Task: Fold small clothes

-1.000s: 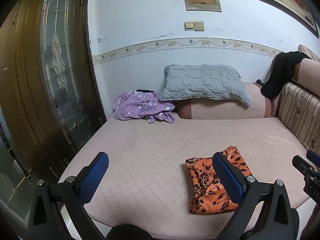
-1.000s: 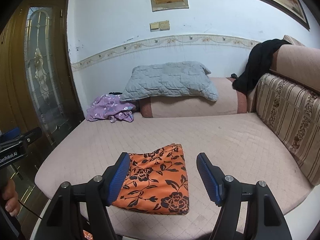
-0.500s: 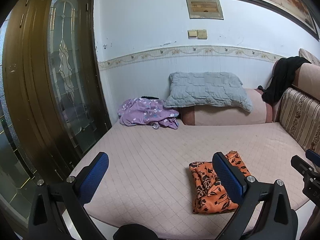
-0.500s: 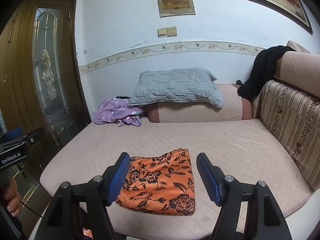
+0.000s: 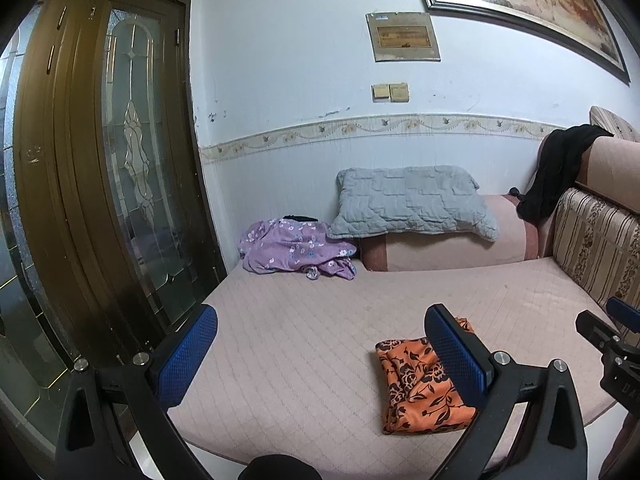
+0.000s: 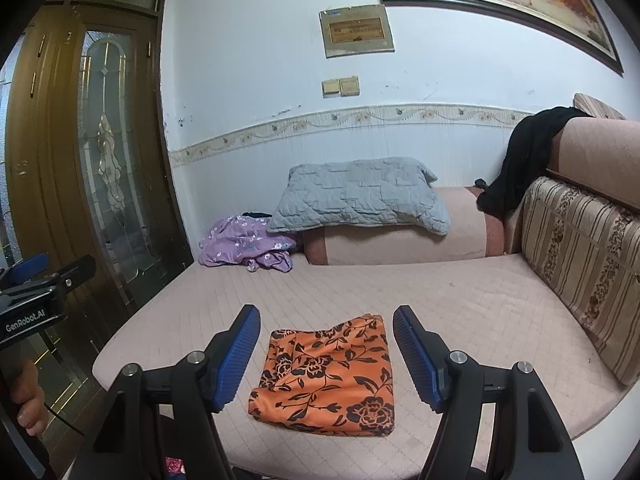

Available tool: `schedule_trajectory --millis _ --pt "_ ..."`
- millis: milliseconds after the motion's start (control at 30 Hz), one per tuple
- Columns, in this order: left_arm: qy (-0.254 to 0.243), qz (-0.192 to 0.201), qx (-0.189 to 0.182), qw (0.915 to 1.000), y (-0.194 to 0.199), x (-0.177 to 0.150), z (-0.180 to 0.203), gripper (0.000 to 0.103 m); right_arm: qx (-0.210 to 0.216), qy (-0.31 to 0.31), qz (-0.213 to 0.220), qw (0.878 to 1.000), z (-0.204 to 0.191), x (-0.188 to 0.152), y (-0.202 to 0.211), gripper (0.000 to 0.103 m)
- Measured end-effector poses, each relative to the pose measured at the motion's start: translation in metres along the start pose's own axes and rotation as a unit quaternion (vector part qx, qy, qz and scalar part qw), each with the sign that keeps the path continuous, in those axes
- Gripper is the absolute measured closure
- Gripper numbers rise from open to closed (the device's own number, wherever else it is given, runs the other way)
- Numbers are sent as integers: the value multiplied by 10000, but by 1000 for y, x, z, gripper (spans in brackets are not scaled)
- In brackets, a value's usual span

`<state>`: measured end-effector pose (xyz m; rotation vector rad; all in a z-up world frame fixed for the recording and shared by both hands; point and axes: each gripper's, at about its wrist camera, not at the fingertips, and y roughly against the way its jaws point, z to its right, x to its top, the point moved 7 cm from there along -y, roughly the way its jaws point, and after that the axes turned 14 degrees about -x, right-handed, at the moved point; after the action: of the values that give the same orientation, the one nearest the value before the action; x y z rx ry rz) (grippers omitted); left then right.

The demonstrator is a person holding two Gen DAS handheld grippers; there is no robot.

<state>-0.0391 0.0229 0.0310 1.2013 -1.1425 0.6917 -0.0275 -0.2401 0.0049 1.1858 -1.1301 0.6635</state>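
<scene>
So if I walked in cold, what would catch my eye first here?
Probably the bright orange floral cloth, folded flat near the front edge of the pink bed, framed by the open right gripper that hovers over it without touching. Next, the crumpled purple garment in the far left corner by the wall, beside the grey quilted pillow.

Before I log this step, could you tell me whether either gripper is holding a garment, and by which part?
Nothing is held. The left gripper and right gripper are both open and empty, above the folded orange floral cloth lying on the bed.
</scene>
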Motion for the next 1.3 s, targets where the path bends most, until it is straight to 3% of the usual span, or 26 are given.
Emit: schedule_trajectory --millis 433,667,933,1300 --pt "-13 -28 -107 9999 -11 22 8 0 -114 70 -167 9998 5 16 0 30" --pt "26 -208 -89 9997 -18 19 10 0 226 -104 -258 9994 1 25 -7 30" --pt "-18 -625 -167 9979 -48 7 26 0 567 -202 -719 9956 -8 6 -36 30" --pt "-115 -799 -334 9962 -79 3 39 0 528 -249 -957 9937 4 0 -57 30"
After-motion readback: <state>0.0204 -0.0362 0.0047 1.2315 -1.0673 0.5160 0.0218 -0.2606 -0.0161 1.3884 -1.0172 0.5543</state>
